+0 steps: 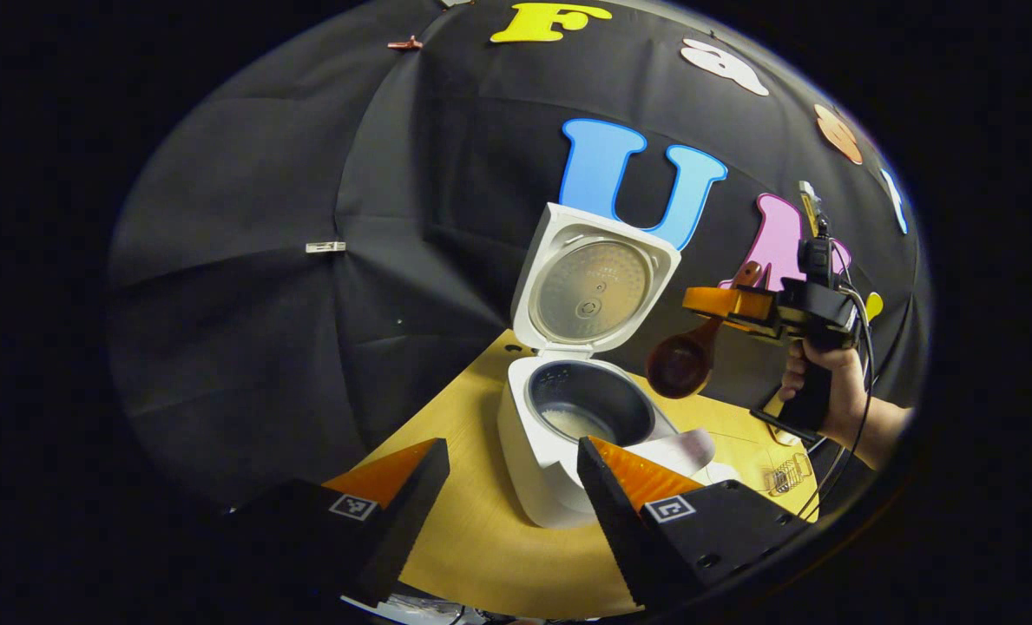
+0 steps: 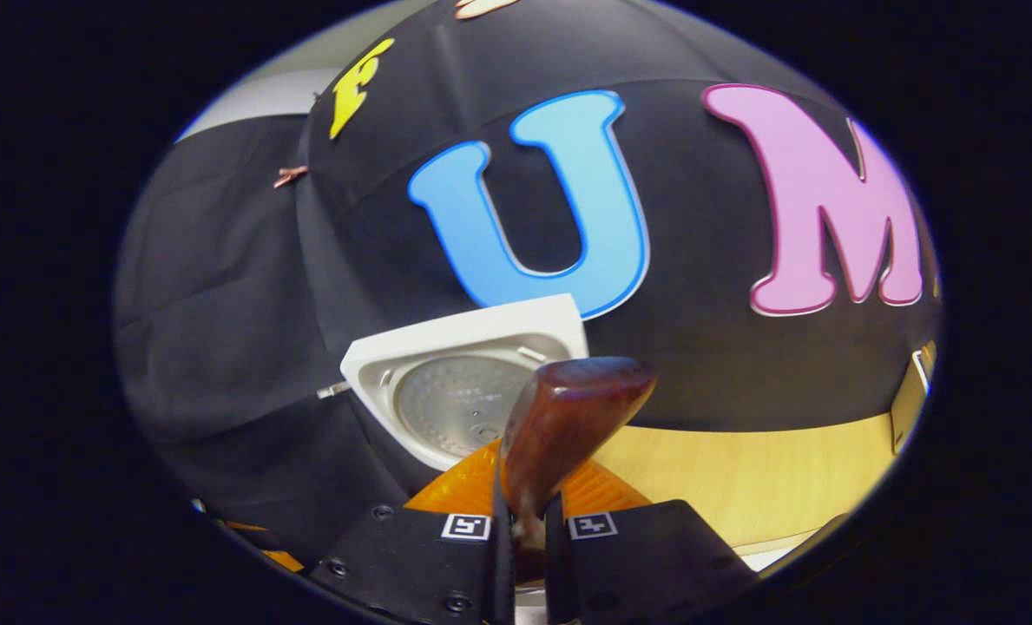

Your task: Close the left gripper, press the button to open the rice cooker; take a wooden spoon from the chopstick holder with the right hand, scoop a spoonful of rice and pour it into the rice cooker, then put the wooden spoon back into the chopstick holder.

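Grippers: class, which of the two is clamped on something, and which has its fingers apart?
The right gripper is clamped on the wooden spoon; the left gripper has its fingers apart, holding nothing.

No readable text. Square coded markers sit on the tongs' bodies; print inside rice cooker lid (image 1: 592,286) too small.

The right gripper (image 2: 522,529) sits at the bottom of the right gripper view, its two fingers pressed together on the handle of a dark brown wooden spoon (image 2: 568,425), which rises upright between them. Behind the spoon stands the raised white square lid of a rice cooker (image 2: 455,382), its round metal inner plate facing forward. A light wooden tabletop (image 2: 741,477) stretches to the right.
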`<action>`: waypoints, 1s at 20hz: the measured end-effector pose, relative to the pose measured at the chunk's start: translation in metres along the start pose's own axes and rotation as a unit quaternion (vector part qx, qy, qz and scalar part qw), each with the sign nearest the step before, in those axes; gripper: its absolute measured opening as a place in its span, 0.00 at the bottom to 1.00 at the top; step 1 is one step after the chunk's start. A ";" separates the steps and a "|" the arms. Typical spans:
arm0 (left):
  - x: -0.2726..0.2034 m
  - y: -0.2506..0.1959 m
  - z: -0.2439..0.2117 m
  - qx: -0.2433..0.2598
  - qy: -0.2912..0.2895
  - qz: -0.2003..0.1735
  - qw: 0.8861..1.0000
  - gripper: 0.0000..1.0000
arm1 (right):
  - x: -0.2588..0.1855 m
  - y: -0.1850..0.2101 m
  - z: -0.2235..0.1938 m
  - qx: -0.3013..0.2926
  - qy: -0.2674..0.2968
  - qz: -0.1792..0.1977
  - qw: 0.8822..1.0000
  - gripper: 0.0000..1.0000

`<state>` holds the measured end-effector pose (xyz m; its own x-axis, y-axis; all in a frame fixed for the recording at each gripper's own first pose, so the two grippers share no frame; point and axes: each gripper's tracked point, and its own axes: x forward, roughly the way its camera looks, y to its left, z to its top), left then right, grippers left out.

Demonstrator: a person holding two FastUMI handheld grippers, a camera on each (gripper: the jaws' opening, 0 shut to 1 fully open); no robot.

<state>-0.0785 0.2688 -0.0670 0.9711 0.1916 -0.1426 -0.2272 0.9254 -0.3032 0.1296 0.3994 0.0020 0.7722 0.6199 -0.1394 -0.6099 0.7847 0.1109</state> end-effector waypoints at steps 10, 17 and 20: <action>0.009 -0.114 0.006 0.050 -0.005 -0.058 0.997 0.96 | -0.099 -0.143 0.035 0.070 -0.040 -0.091 0.993 0.17; 0.013 -0.182 0.000 0.070 -0.003 -0.070 0.995 0.96 | -0.180 -0.264 0.041 0.087 -0.061 -0.179 0.978 0.17; 0.014 -0.201 -0.002 0.064 -0.001 -0.063 0.996 0.96 | -0.214 -0.318 0.035 0.097 -0.062 -0.216 0.970 0.18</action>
<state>-0.0197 0.0849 -0.0103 0.9914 0.0711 -0.1095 -0.0916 0.9764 -0.1958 0.1644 0.0167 0.0310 0.9711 0.2183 -0.0961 -0.1883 0.9490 0.2530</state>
